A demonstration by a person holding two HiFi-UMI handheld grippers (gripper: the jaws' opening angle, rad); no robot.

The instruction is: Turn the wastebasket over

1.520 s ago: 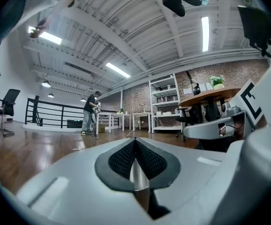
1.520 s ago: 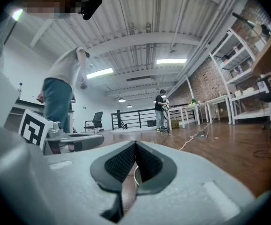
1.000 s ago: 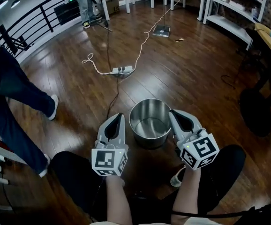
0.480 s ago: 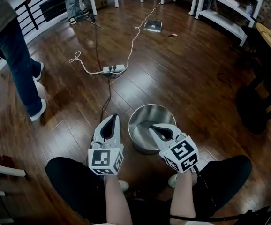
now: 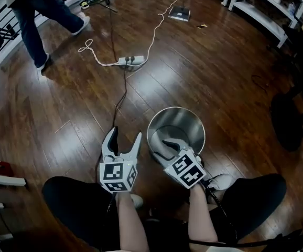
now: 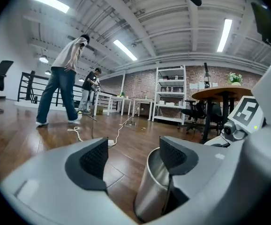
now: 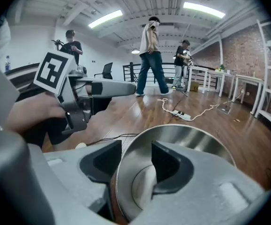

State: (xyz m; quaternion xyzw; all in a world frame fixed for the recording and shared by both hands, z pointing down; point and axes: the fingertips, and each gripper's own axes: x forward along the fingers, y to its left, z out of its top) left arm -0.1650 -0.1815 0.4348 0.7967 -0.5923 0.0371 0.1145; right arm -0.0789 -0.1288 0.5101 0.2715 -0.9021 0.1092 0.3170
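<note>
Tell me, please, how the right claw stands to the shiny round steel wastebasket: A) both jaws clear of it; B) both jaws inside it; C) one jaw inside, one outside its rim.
C: the right gripper view shows the right claw, whose jaws have just been opening, straddling the rim of the shiny round steel wastebasket, one jaw inside and one outside.

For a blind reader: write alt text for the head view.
A shiny metal wastebasket stands mouth up on a dark wooden floor, its near rim between the jaws of the right gripper, which have just been opening. Beside it, the jaws of the left gripper have also just been opening, with nothing between them; a person walks farther off.
</note>
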